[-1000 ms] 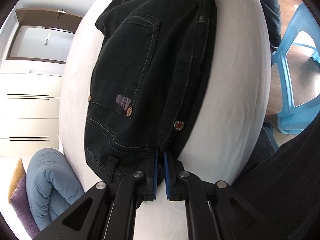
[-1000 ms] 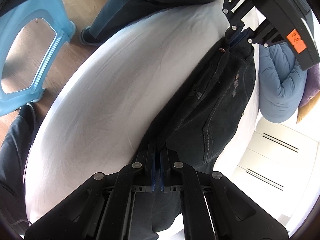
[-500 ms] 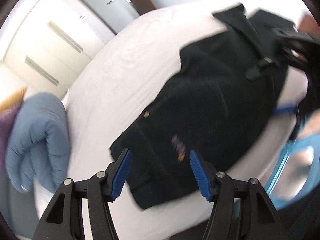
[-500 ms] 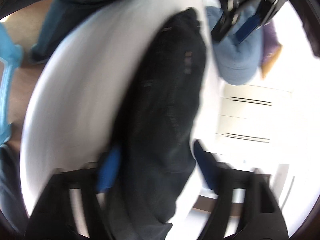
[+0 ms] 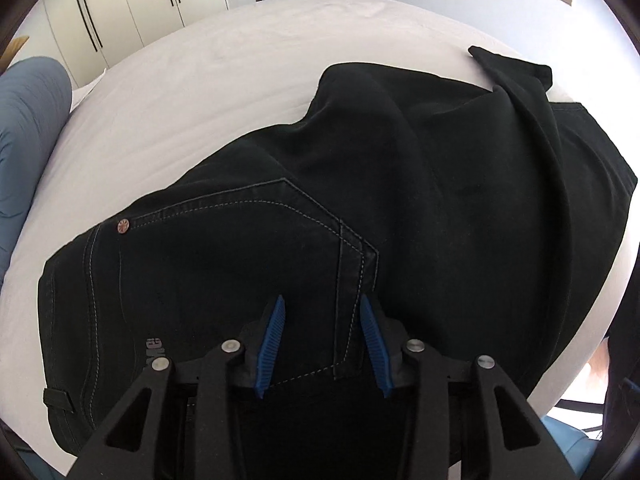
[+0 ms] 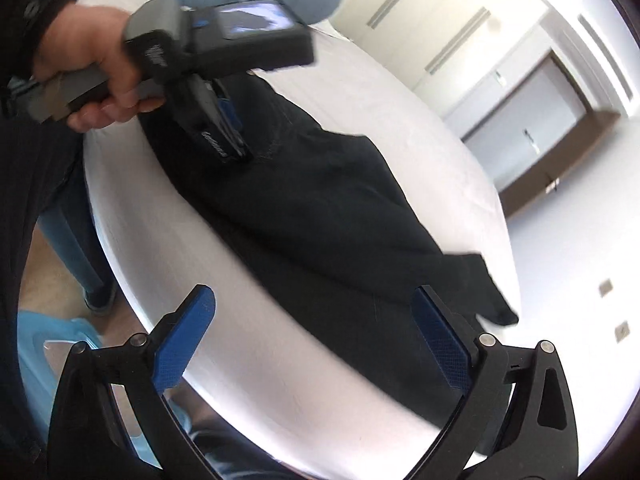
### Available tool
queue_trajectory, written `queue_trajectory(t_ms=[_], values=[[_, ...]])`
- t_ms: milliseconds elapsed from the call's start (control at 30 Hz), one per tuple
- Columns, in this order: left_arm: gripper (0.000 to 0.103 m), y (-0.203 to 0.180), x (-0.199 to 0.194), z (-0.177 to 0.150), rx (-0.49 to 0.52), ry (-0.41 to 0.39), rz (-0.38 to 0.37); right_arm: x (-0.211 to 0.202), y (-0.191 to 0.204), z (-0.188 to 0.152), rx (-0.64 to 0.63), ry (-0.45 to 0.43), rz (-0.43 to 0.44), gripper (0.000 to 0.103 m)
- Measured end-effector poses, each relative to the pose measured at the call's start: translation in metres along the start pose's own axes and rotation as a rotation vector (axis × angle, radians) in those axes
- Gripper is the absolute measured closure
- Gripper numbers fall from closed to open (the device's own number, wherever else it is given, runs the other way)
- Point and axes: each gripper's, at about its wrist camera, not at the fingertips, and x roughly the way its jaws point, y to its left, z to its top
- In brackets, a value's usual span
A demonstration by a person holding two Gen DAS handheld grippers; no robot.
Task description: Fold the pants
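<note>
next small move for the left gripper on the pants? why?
Probably close the left gripper on the seam fold between its jaws. The jaws stand open astride the stitched pocket edge of the black pants, which lie half-folded on the white bed. The right gripper hangs open above the leg end, gripping nothing, so the next fold seems to start from the left grasp.

The waistband end of the black pants (image 5: 280, 264) is disappearing behind the left gripper (image 5: 322, 334), so the printed label (image 5: 154, 350) is showing only partly. In the right wrist view, motion is blurring the pants' near edge, and the left gripper's fingertips (image 6: 234, 148) are merging with the dark cloth. The blue stool (image 6: 32, 356) is being cut off by the rim.
</note>
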Motion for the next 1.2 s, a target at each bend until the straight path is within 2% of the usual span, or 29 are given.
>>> queue_trajectory(t_ms=[100, 133, 233, 300, 367, 433, 467, 500, 533, 567, 600, 700, 833, 900, 1000, 1100, 1200], values=[[0.065, -0.006, -0.012, 0.006, 0.011, 0.021, 0.009, 0.006, -0.036, -0.018, 0.19, 0.039, 0.02, 0.004], [0.067, -0.009, -0.019, 0.009, 0.009, 0.004, -0.004, 0.008, -0.049, -0.023, 0.26, 0.049, 0.033, 0.004], [0.066, -0.018, -0.041, 0.025, -0.044, -0.067, -0.109, 0.017, -0.092, -0.04, 0.527, 0.059, 0.127, 0.004], [0.062, -0.024, -0.036, 0.033, -0.093, -0.066, -0.216, 0.023, -0.124, -0.057, 0.694, 0.045, 0.207, 0.004], [0.062, -0.032, -0.018, 0.041, -0.14, -0.049, -0.277, 0.027, -0.147, -0.069, 0.837, 0.02, 0.29, 0.005], [0.062, -0.034, 0.006, 0.04, -0.191, 0.006, -0.328, 0.03, -0.164, -0.077, 0.941, -0.004, 0.351, 0.015], [0.067, -0.035, 0.016, 0.037, -0.21, 0.03, -0.327, 0.032, -0.173, -0.082, 0.978, -0.016, 0.376, 0.026], [0.07, -0.037, 0.019, 0.035, -0.214, 0.021, -0.318, 0.034, -0.182, -0.086, 1.012, -0.024, 0.389, 0.036], [0.076, -0.037, 0.019, 0.031, -0.216, 0.005, -0.312, 0.035, -0.187, -0.088, 1.025, -0.027, 0.39, 0.043], [0.081, -0.035, 0.017, 0.028, -0.22, 0.001, -0.312, 0.036, -0.193, -0.091, 1.029, -0.03, 0.39, 0.057], [0.082, -0.032, 0.015, 0.024, -0.223, 0.002, -0.312, 0.039, -0.198, -0.093, 1.031, -0.031, 0.392, 0.063], [0.083, -0.026, 0.006, 0.012, -0.232, 0.007, -0.301, 0.051, -0.216, -0.093, 1.069, -0.031, 0.393, 0.063], [0.083, -0.032, 0.003, 0.006, -0.258, 0.013, -0.261, 0.089, -0.272, -0.099, 1.223, 0.025, 0.344, 0.062], [0.083, -0.019, 0.004, 0.008, -0.287, 0.016, -0.251, 0.109, -0.306, -0.094, 1.258, 0.057, 0.328, 0.059], [0.083, -0.015, 0.005, 0.007, -0.31, 0.024, -0.237, 0.143, -0.35, -0.07, 1.206, 0.116, 0.228, 0.057], [0.083, -0.02, 0.005, 0.012, -0.253, 0.03, -0.206, 0.178, -0.384, -0.041, 1.154, 0.184, 0.139, 0.057], [0.083, -0.02, 0.007, 0.015, -0.24, 0.039, -0.203, 0.226, -0.407, -0.012, 1.088, 0.261, 0.064, 0.057]])
